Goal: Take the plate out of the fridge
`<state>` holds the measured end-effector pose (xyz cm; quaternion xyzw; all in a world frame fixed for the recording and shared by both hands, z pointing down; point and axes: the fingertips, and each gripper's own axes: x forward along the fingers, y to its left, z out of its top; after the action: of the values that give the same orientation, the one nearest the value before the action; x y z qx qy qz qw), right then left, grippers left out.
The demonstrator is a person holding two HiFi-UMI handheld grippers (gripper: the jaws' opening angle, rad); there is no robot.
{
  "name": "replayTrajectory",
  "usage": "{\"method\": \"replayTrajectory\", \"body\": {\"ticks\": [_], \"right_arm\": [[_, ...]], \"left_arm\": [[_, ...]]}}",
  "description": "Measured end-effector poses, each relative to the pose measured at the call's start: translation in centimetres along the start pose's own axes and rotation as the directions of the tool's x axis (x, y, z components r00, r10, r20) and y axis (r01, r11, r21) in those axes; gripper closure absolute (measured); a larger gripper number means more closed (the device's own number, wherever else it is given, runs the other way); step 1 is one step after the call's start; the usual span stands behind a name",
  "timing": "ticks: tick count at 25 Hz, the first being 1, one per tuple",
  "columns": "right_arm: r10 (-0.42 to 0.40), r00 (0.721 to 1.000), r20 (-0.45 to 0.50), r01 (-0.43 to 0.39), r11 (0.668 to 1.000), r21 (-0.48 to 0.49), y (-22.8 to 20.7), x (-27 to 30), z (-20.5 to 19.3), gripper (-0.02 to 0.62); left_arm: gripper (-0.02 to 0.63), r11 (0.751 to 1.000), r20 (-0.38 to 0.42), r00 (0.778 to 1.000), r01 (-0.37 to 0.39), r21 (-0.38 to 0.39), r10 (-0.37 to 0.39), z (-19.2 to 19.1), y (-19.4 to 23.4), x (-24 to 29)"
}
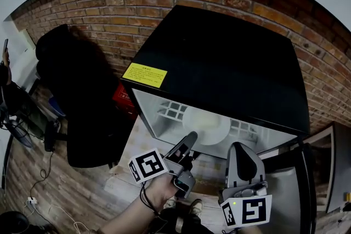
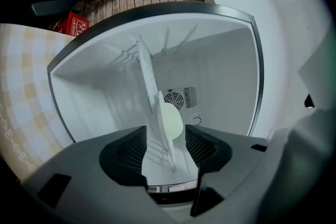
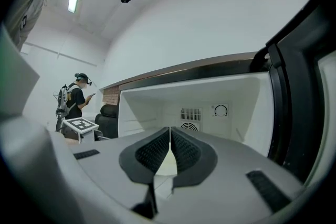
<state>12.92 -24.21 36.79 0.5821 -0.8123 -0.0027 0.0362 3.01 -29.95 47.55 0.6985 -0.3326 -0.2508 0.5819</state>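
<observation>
1. You are at the reach-in step: the fridge (image 1: 219, 63) door is open and the plate (image 1: 207, 127) lies on the wire shelf (image 2: 144, 76) inside, not yet touched.
2. Your left gripper (image 2: 165, 147) is just outside the opening with its jaws wide apart. The plate's edge lines up in the gap but is well beyond the pads, so nothing is gripped.
3. Your right gripper (image 3: 169, 147) hangs beside it, jaws pressed together on nothing.
4. Next, I judge, you push the left gripper in until the pads straddle the plate's near rim, close on it, then lift it clear of the wires before drawing it out.
5. The yellow label (image 1: 144, 75) on the fridge top carries print too small to read. So does the red box (image 2: 72, 23) on the floor.
</observation>
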Motion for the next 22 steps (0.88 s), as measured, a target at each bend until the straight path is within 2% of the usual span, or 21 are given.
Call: {"method": "replayTrajectory", "body": {"ticks": [8, 12, 16, 19, 22], "right_arm": [[0.003, 1.0, -0.023, -0.003, 1.0, 0.004, 0.1, 1.0, -1.2, 0.565], [0.0, 1.0, -0.03, 0.0, 1.0, 0.004, -0.1, 1.1, -1.5, 0.566], [0.004, 0.999, -0.037, -0.004, 1.0, 0.006, 0.0, 1.3, -1.7, 0.566], [0.008, 0.999, -0.039, -0.007, 1.0, 0.007, 0.0, 1.4, -1.7, 0.566], [0.01, 0.999, -0.039, -0.009, 1.0, 0.006, 0.1, 1.4, -1.7, 0.566]], "left_arm": [[0.394, 0.999, -0.032, 0.999, 0.013, -0.032, -0.014, -0.4, 1.4, 1.3], [0.45, 0.998, -0.023, 1.0, 0.018, -0.062, -0.019, -0.4, 1.7, 1.8], [0.459, 0.997, -0.024, 0.999, 0.021, -0.07, -0.022, -0.3, 1.6, 2.2], [0.524, 0.997, -0.019, 0.999, 0.03, -0.067, -0.031, -0.3, 1.0, 2.3], [0.54, 0.995, -0.014, 1.0, 0.022, -0.099, -0.023, -0.3, 1.0, 2.3]]}}
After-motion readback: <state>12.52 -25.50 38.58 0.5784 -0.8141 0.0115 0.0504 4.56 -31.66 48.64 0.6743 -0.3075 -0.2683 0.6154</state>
